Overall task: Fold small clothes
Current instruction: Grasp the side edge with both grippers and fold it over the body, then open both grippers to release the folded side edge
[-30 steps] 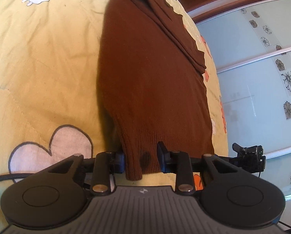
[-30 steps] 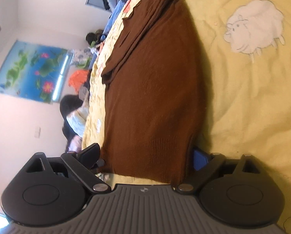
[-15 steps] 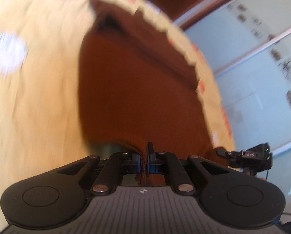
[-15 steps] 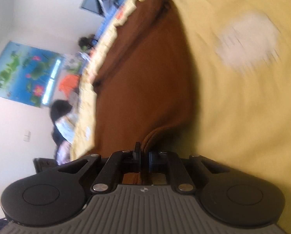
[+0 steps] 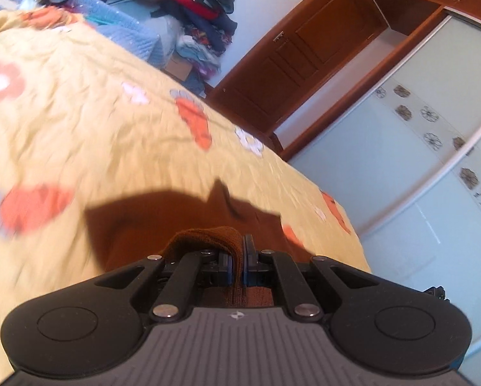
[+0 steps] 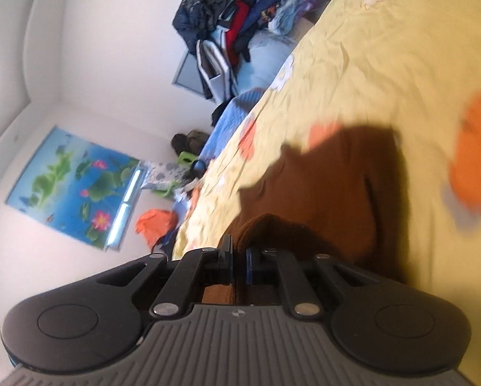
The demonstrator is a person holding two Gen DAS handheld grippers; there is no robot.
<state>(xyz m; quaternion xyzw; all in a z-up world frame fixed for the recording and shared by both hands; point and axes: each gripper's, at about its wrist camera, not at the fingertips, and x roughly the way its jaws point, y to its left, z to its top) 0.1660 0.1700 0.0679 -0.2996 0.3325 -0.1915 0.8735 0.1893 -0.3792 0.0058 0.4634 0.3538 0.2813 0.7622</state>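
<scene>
daylight, bright, soft | motion blur smears yellow bedspread toward 9 o'clock | glare on white wall | fisheye bends edges

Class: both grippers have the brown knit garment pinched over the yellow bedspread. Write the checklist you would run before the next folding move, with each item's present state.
1. Left gripper shut on the brown sweater: ok.
2. Right gripper shut on the same sweater: ok.
3. Fabric sits well between the fingers, not just at the tips: ok.
4. Bedspread ahead free of other items: ok.
5. Sleeves tucked flat under the fold: cannot tell.
6. Gripped hem aligned with the far edge: cannot tell; blurred.
</scene>
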